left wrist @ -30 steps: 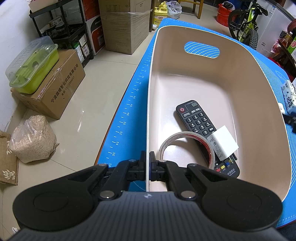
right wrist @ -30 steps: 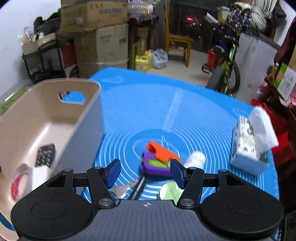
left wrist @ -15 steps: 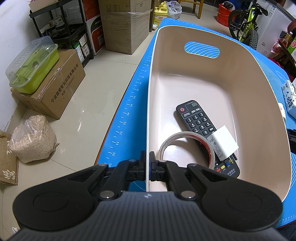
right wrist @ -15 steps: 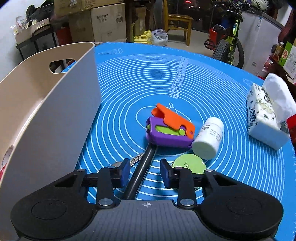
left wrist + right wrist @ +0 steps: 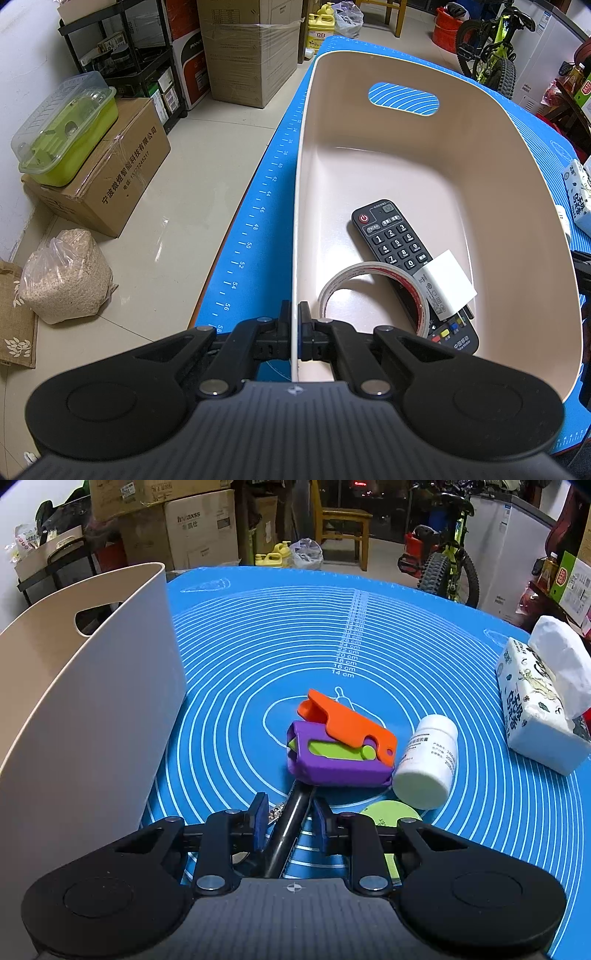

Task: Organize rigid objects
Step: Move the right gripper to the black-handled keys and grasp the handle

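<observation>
My right tongs (image 5: 289, 825) have come down from above the pile to the mat (image 5: 258, 635), and their jaws are closing from wide to narrow around the black pen (image 5: 290, 830), which lies between the pads but does not yet look pinched. The pen's far end lies just under the purple-and-orange toy (image 5: 340, 749), with the white bottle (image 5: 424, 764) just beside it. My left tongs (image 5: 294, 330) have not moved and stay clamped on the bin (image 5: 424, 158) wall, steadying it; the remote (image 5: 399, 247) and tape (image 5: 373, 288) already lie inside, so I judge the pen goes in next.
</observation>
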A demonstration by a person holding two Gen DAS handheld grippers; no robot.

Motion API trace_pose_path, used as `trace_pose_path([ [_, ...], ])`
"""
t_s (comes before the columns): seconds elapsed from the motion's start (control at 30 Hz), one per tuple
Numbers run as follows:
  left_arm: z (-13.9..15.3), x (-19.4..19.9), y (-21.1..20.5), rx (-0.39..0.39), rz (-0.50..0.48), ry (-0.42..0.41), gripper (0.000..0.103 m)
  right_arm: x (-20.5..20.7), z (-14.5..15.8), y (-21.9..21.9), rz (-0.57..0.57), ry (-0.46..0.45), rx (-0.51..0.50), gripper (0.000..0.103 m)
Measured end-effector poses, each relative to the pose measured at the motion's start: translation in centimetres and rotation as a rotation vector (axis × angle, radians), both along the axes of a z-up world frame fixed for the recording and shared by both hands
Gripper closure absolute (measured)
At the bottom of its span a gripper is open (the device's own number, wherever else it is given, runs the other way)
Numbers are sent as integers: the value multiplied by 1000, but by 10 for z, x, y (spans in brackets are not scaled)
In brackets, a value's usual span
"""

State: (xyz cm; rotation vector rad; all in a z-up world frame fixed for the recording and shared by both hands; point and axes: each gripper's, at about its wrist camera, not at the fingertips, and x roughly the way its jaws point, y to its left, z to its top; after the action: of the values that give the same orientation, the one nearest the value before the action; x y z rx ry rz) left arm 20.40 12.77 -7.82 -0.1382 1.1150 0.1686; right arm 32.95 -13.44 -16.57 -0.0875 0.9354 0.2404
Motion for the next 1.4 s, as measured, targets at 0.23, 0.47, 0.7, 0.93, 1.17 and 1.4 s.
trace_pose_path([
  [0.23, 0, 0, 0, 0, 0, 0, 100, -10, 1, -3, 38, -2, 2, 78],
  [0.47, 0, 0, 0, 0, 0, 0, 100, -14, -1, -5, 51, 3, -27, 77],
  [0.7, 0, 0, 0, 0, 0, 0, 100, -15, -1, -4, 43, -3, -18, 79],
  [0.93, 0, -1, 0, 1, 0, 1, 100, -35, 10, -14, 47, -25, 24, 79],
  [1.17, 0, -1, 0, 2, 0, 1, 100, -51, 39, -20, 69, -88, 55, 79],
  [1.4, 0, 0, 0, 2, 0, 1, 100, -56, 82, -20, 86, -188, 93, 79],
])
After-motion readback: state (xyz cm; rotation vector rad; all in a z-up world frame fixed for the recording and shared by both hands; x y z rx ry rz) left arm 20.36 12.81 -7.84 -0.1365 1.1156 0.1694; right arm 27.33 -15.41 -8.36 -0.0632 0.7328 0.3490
